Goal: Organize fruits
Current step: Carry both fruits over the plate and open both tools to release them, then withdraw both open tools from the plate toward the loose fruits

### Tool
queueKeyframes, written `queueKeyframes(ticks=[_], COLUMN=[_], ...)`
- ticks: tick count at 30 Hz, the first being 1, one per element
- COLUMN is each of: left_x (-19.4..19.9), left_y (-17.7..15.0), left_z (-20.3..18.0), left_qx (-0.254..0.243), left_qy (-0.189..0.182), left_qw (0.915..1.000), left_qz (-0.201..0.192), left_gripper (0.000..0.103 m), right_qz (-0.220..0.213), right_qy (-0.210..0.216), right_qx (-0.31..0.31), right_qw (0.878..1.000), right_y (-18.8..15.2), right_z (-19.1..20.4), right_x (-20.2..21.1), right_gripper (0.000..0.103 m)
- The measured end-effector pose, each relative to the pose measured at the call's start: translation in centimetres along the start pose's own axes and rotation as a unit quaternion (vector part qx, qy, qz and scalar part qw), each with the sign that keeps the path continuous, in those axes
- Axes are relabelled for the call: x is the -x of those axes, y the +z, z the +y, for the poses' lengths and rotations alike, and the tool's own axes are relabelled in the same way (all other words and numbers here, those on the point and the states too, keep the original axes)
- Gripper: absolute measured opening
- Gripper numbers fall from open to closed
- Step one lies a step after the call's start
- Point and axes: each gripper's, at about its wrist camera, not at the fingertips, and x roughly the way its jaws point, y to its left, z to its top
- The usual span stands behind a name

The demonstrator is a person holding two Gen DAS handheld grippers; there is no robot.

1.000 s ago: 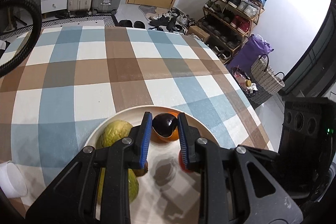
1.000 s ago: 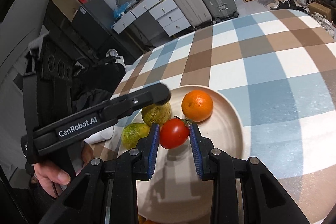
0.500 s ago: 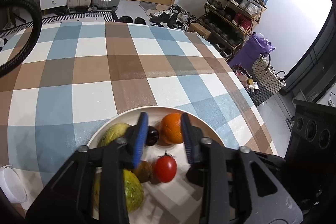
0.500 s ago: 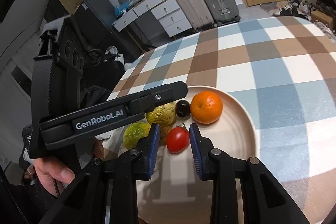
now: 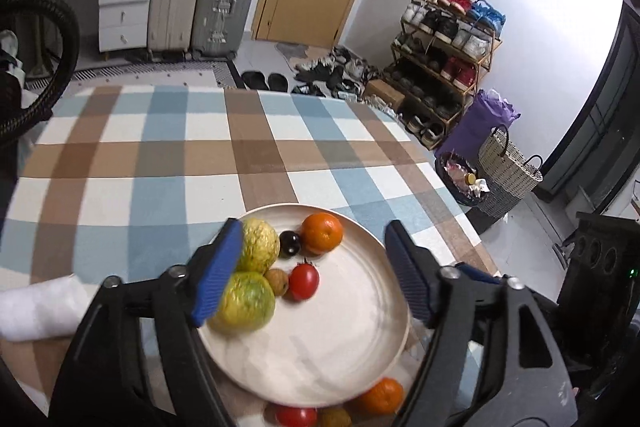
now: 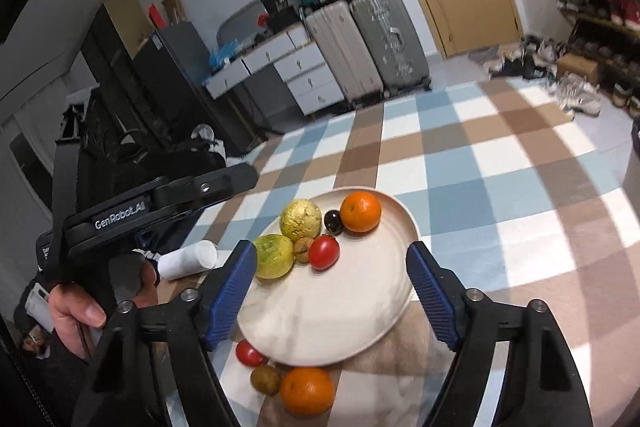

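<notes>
Your right tool (image 6: pixel 331 281) hangs above the near half of the cream plate (image 6: pixel 408 223) with its blue-padded fingers (image 6: pixel 232 291) spread wide and nothing between them. Your left tool (image 5: pixel 314 269) is splayed just as wide and empty, poised over the same plate (image 5: pixel 360 347) from the opposite side. In the right wrist view its black body (image 6: pixel 160 199) reaches in from the left edge, tilted slightly upward toward the plate, and your left hand (image 6: pixel 80 303) is wrapped around the grip below it, thumb forward.

On the plate the fruit sits bunched on the side toward your left tool. A red tomato (image 6: pixel 324 252) lies nearest the middle, touching a small brown fruit (image 6: pixel 303 249). Beside those is a yellow-green guava (image 6: pixel 273 255), partly behind your right tool's left finger, and a second, paler guava (image 6: pixel 301 219) sits just beyond it. A small dark plum (image 6: pixel 332 220) rests between that guava and an orange (image 6: pixel 360 211) at the far rim. The right half of the plate is bare.

Off the plate, on the desk (image 6: pixel 500 163) with its blue, brown and white checked cloth, more fruit waits at the near rim: another tomato (image 6: pixel 250 353), a brownish round fruit (image 6: pixel 265 379) and a second orange (image 6: pixel 307 391), all close together. A white roll (image 6: pixel 188 259) lies on the cloth to the left of the plate, near your left hand.
</notes>
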Motion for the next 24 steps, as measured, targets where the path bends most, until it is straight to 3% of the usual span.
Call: queueKeyframes(ticks=[2,6,8,14,18,24], left_x=[1.9,4.8,6.0,8.7,10.3,11.8], left_y=[-0.7,-2.4,-3.4,-6.2,-7.9,-10.4], left_z=[-0.4,-1.4,-1.7,-2.9,-3.2,-3.1], left_qx=[-0.003,-0.007,-0.002,-0.003,-0.004,-0.001], left_qy=[0.004,0.015,0.019,0.028,0.038,0.055], left_qw=[0.9999,0.9995,0.9994,0.9992,0.9986,0.9978], left_qz=[-0.014,-0.027,-0.028,-0.027,-0.038,-0.037], left_gripper=[0.081,0.082,0.083,0.086,0.102,0.102], right_qz=[-0.011,-0.036,-0.050,-0.072,-0.075,-0.069], right_qy=[0.001,-0.001,-0.007,-0.023,-0.040,-0.059], right_qx=[0.011,0.039,0.048,0.061,0.069,0.088], right_qw=[1.000,0.999,0.998,0.995,0.994,0.992], right_y=[-0.4,-1.2,-1.6,-3.1,-4.4,-6.6], right_z=[0.7,2.2,2.9,4.2,4.7,5.0], right_x=[1.5,4.3,5.6,8.2,9.2,9.7], right_gripper=[0.087,0.089,0.098,0.099,0.100,0.102])
